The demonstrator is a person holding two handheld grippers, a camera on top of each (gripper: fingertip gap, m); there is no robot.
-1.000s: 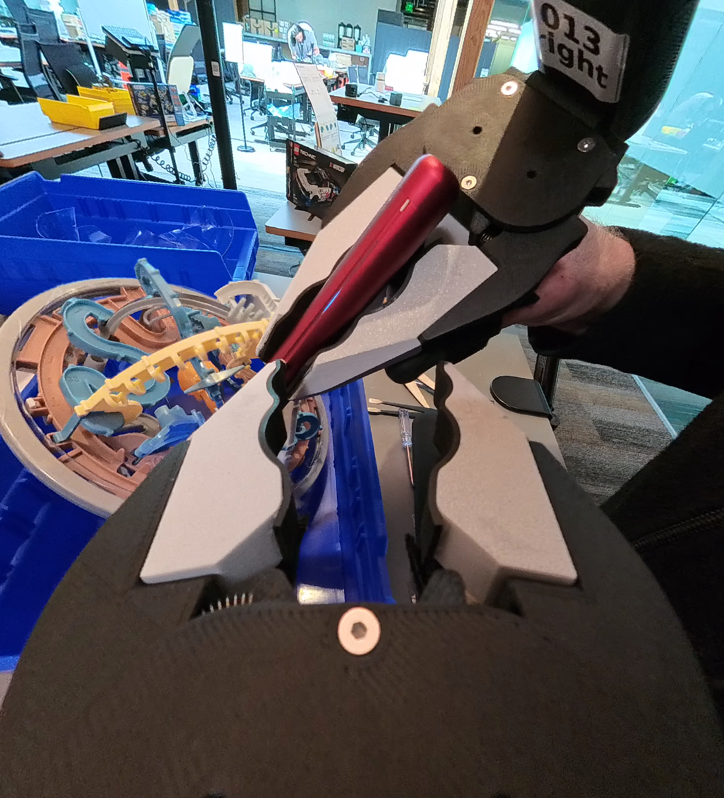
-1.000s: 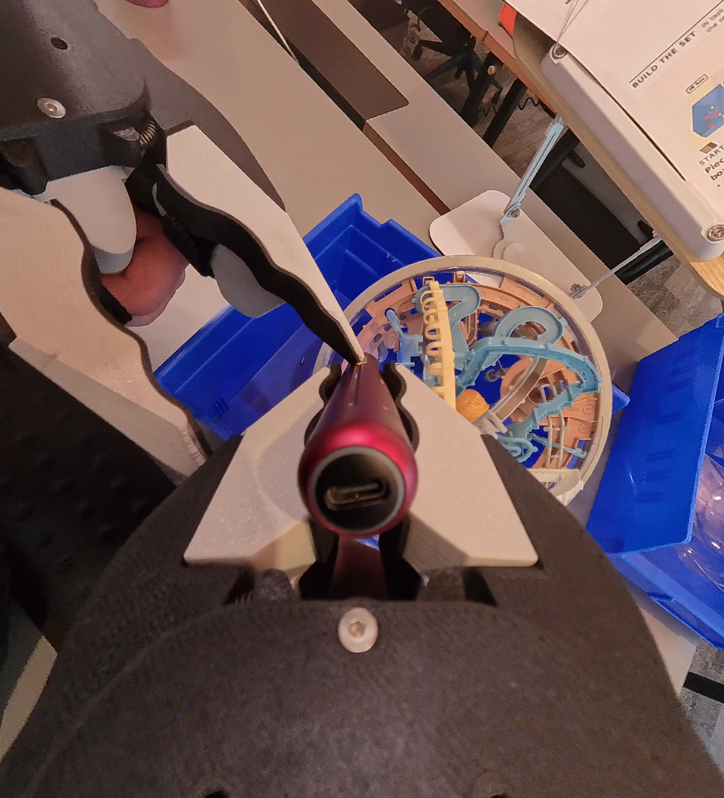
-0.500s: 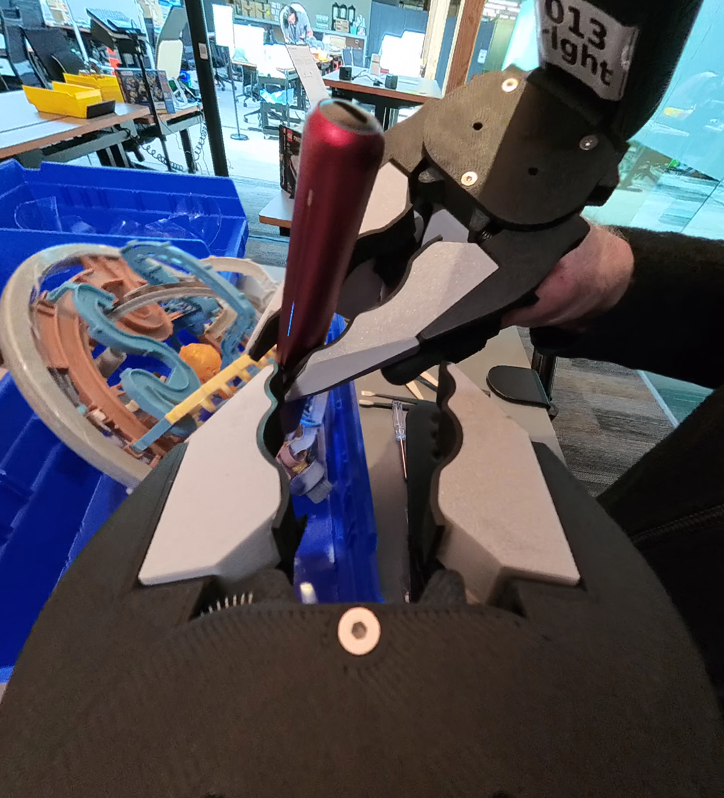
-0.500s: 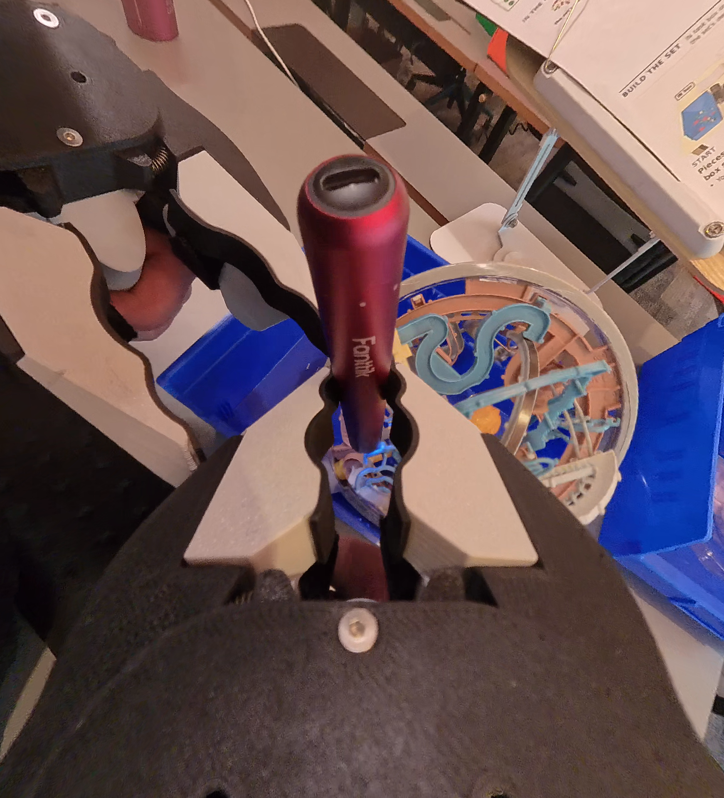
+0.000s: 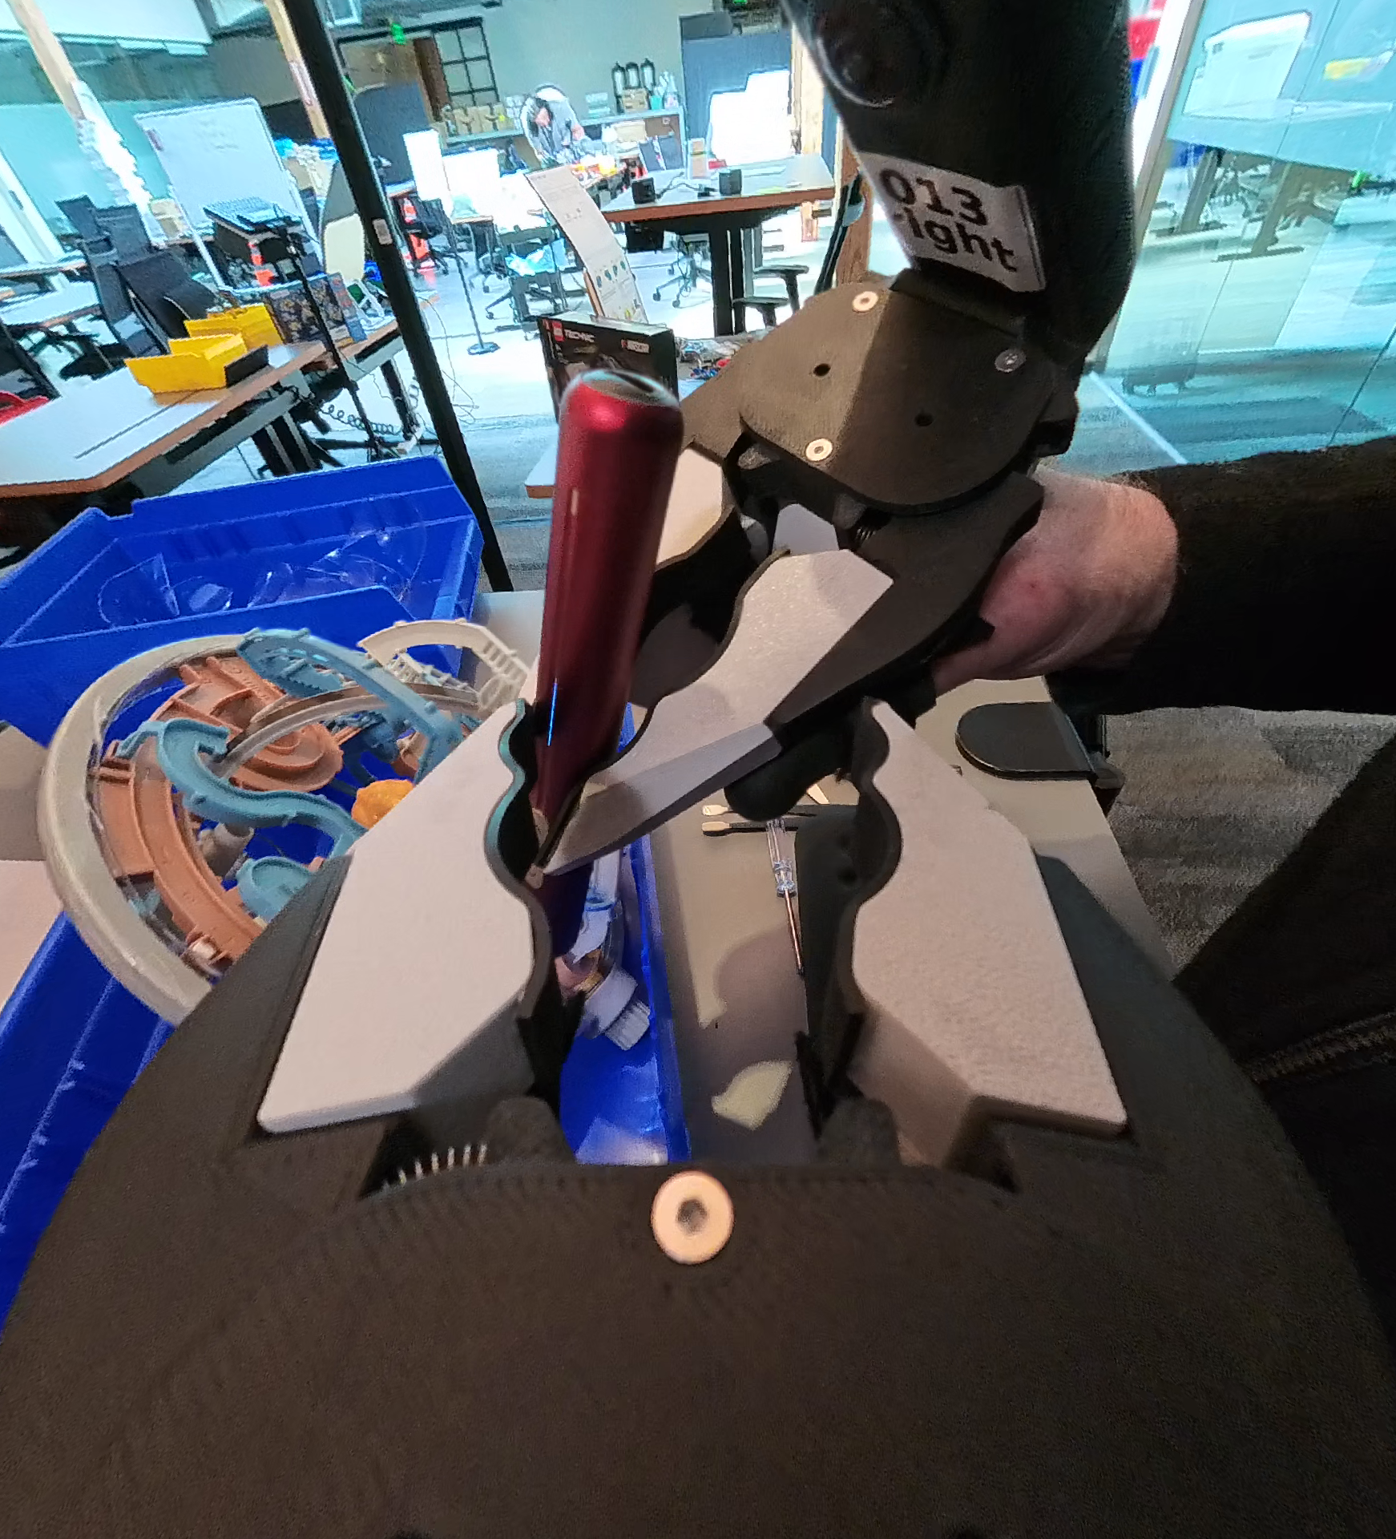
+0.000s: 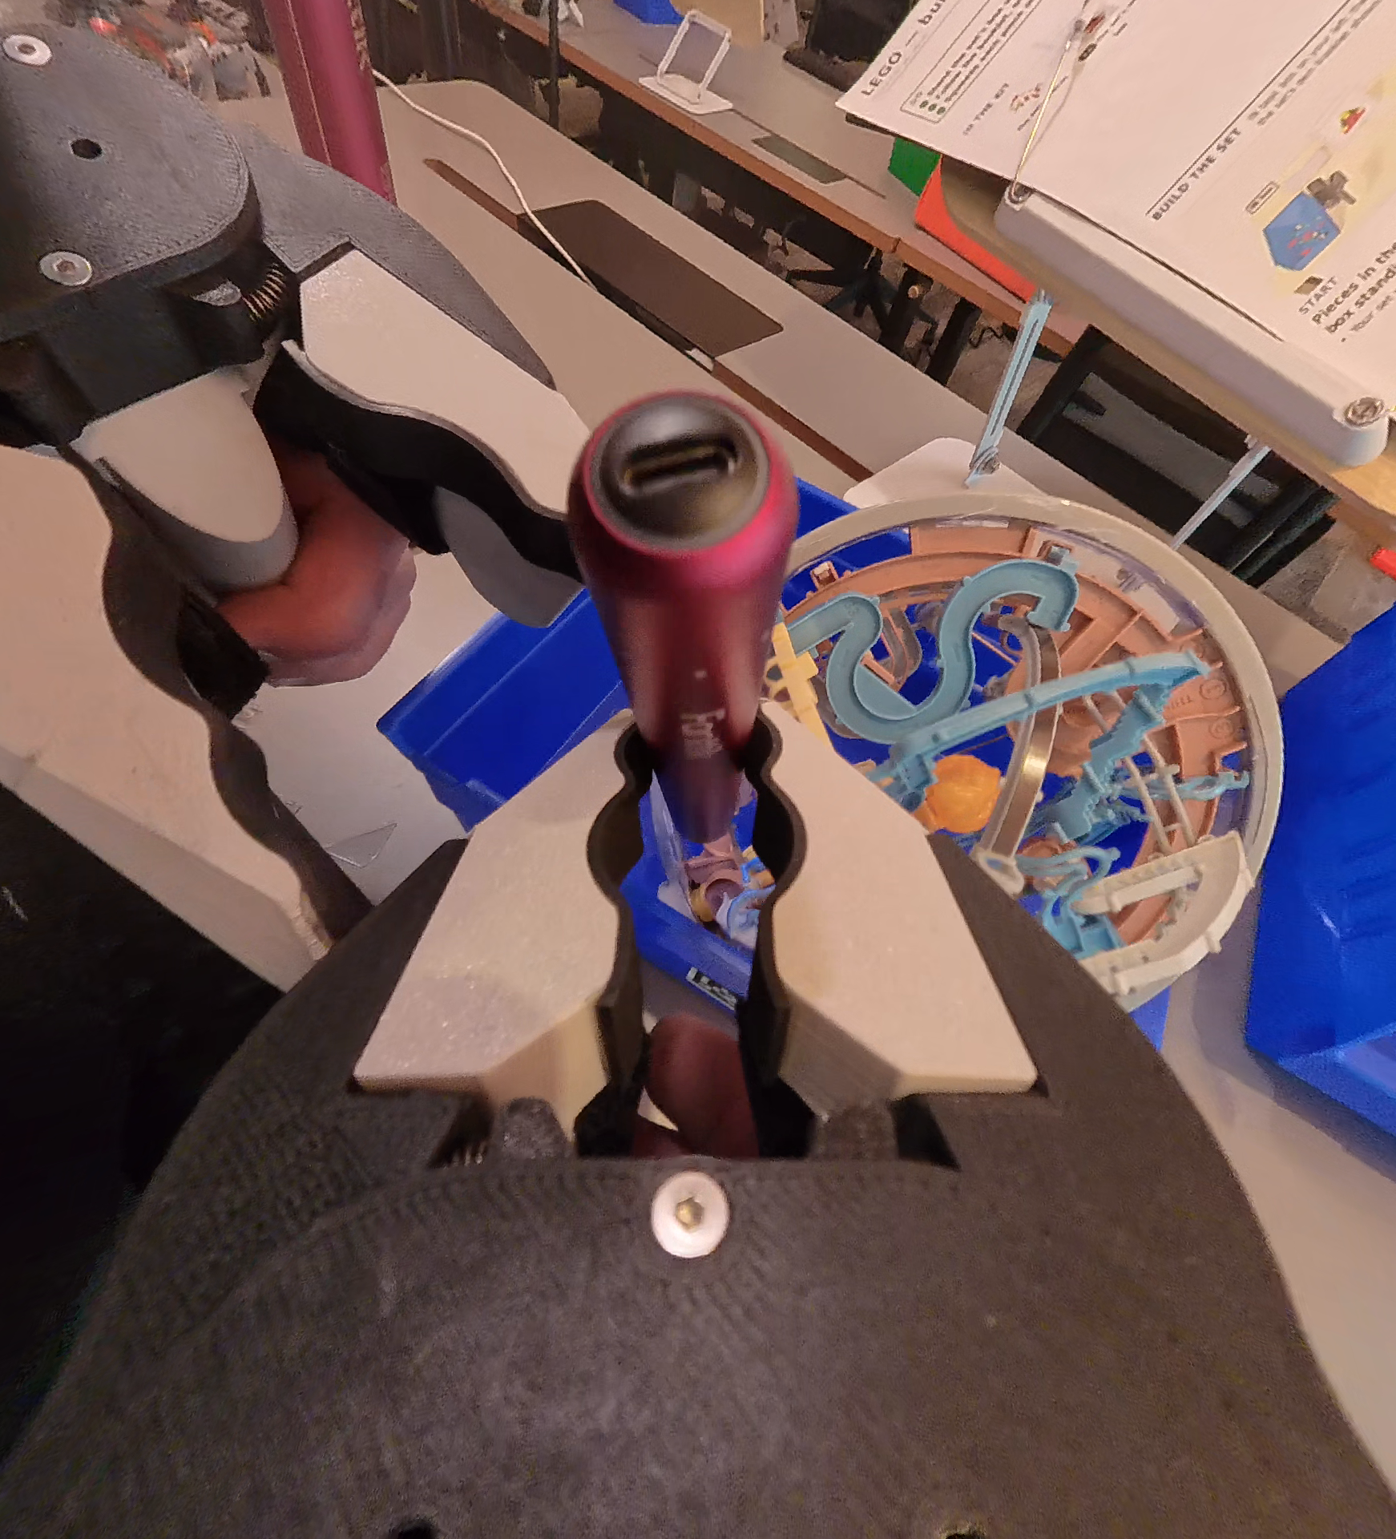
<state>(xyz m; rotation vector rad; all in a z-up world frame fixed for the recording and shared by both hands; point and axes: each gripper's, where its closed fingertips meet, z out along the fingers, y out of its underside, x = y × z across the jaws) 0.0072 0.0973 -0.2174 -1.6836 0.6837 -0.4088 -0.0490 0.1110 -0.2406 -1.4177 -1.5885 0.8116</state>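
Your right hand-held gripper (image 6: 690,783) is clamped on the red electric screwdriver (image 6: 682,600), its jaws closed narrow around the lower shaft. A second ago the tool lay almost flat along the fingers with its charging-port end facing the camera; half a second ago you had swung it upright, and now it stands much the same, leaning slightly, with the port end blurred at centre frame in the right wrist view. In the left wrist view the screwdriver (image 5: 603,600) rises just left of centre, and your right hand-held gripper (image 5: 586,824) grips it low down, right beside the inner edge of the left finger (image 5: 420,933). Your left hand-held gripper (image 5: 695,841) is spread wide and holds nothing; its opening looks unchanged across the three moments. The ball-maze sphere (image 5: 220,808), with its brown tracks and light blue rails, sits tilted in the blue bin (image 5: 4,1166) at the left of that view; it has rolled since a second ago, so the yellow ladder piece that then faced up is nearly out of sight. In the right wrist view the sphere (image 6: 1036,733) fills the centre right, beyond the fingertips. A second blue bin (image 5: 203,550) stands behind on the bench (image 5: 736,916), and a small clear-handled screwdriver (image 5: 782,883) lies between your left fingers.
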